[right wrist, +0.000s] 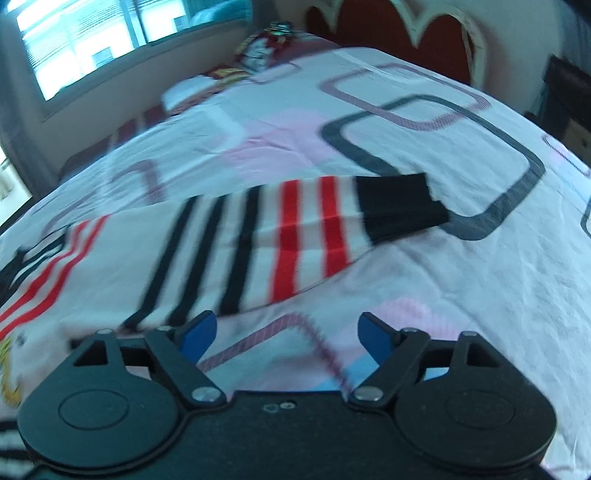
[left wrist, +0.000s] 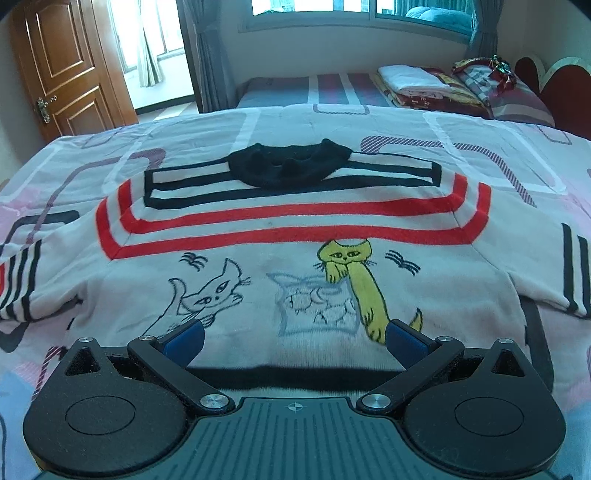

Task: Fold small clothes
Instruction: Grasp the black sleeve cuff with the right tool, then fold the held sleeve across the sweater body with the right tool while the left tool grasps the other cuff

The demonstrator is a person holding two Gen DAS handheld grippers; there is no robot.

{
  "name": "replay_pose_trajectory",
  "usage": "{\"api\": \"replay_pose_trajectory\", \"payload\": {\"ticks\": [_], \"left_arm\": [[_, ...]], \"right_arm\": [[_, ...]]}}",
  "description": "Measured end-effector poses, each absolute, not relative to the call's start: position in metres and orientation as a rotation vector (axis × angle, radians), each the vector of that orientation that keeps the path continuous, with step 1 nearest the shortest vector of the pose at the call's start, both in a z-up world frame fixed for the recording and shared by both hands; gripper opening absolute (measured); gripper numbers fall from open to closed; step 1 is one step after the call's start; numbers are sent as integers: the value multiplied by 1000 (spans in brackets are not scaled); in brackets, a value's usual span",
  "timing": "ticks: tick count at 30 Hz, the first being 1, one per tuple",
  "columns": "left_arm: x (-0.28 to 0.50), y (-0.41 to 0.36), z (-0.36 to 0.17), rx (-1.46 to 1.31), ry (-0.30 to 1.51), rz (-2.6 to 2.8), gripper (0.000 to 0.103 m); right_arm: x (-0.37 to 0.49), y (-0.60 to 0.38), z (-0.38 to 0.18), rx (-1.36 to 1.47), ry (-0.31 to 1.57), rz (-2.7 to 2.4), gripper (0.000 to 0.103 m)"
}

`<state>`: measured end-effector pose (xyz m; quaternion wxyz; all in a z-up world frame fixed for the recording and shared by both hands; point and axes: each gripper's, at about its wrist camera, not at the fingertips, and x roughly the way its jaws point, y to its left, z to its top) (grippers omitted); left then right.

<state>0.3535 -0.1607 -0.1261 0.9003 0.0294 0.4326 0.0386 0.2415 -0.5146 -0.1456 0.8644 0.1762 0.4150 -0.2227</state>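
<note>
The small white sweater (left wrist: 280, 236) lies spread flat, front up, on the patterned bedsheet (left wrist: 480, 147), its black collar (left wrist: 288, 166) on the far side and its black hem nearest the left gripper (left wrist: 293, 338). Red and black bands ring the chest, with cartoon cats drawn below them. The left gripper hangs over the hem with its blue fingers (left wrist: 184, 338) spread wide, the cloth lying under and between them; the pads grasp nothing. The right gripper (right wrist: 286, 334) hovers beside the sweater's striped sleeve (right wrist: 280, 236) (its black cuff (right wrist: 399, 206) points away from the body), fingers (right wrist: 375, 334) parted over bare sheet and empty. Beyond the collar sit folded bedding (left wrist: 413, 83) and a window (left wrist: 314, 11).
</note>
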Motion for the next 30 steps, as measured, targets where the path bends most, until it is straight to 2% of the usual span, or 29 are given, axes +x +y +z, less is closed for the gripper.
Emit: {"api": "replay_pose_trajectory", "payload": {"ticks": [2,4,8,10,14,15,16,19,26,30], "left_arm": [[360,-159,-130,65,899,89,103],[367,-159,-134,78,902,96,103],[377,-155,-140,88,917,108,103],[380,-153,-142,90,920,118,103],[382,-149,-144,84,929,119,103],[382,-149,-144,85,929,118,103],[382,-149,-144,88,928,115,103],[382,-148,-142,91,921,104,103],[378,-121,-124,38,879,101,103],[377,-89,-116,0,855,119,103]], "right_arm": [[247,-533,-153,411,873,-503,76],[251,-549,-159,452,873,-523,69],[262,-568,-163,459,844,-566,63],[267,-576,-163,464,826,-594,53],[269,-599,-166,539,781,-631,40],[268,-602,-166,554,770,-634,33],[267,-603,-166,560,762,-644,19],[258,-608,-166,593,727,-645,8],[271,-563,-124,434,613,-523,8],[298,-501,-92,332,566,-344,7]]}}
